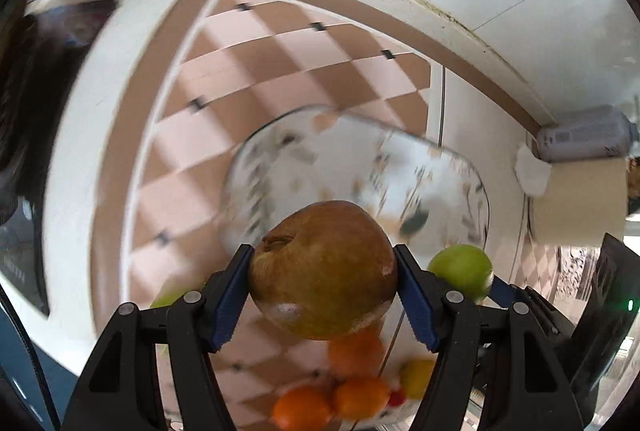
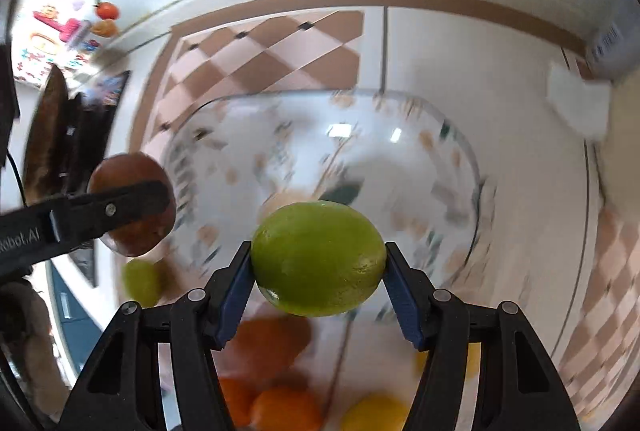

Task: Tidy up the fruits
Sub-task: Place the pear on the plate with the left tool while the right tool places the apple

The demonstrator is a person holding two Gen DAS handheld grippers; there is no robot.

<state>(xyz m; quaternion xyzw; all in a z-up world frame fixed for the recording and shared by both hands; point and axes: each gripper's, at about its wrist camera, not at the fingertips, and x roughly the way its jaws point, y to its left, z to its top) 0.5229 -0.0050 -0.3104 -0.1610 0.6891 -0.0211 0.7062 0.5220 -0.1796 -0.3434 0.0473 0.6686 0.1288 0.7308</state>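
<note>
My left gripper point(image 1: 323, 271) is shut on a brown pear point(image 1: 322, 269) and holds it in the air in front of a clear glass bowl point(image 1: 360, 167). My right gripper point(image 2: 318, 261) is shut on a green lime point(image 2: 318, 257) and holds it above the same bowl point(image 2: 320, 135). The lime also shows in the left wrist view point(image 1: 461, 271), to the right of the pear. The pear and the left gripper show at the left of the right wrist view point(image 2: 132, 207). Oranges point(image 1: 360, 397) and a lemon point(image 1: 416, 377) lie below on the table.
The table has a pink and brown checkered cloth point(image 1: 280, 51) with a white border. A green fruit point(image 2: 142, 281), oranges point(image 2: 272, 343) and a lemon point(image 2: 376, 413) lie below my right gripper. A paper towel roll point(image 1: 580, 199) and a bottle point(image 1: 580, 137) stand at the right. Magnets point(image 2: 80, 19) hang on a white surface at the far left.
</note>
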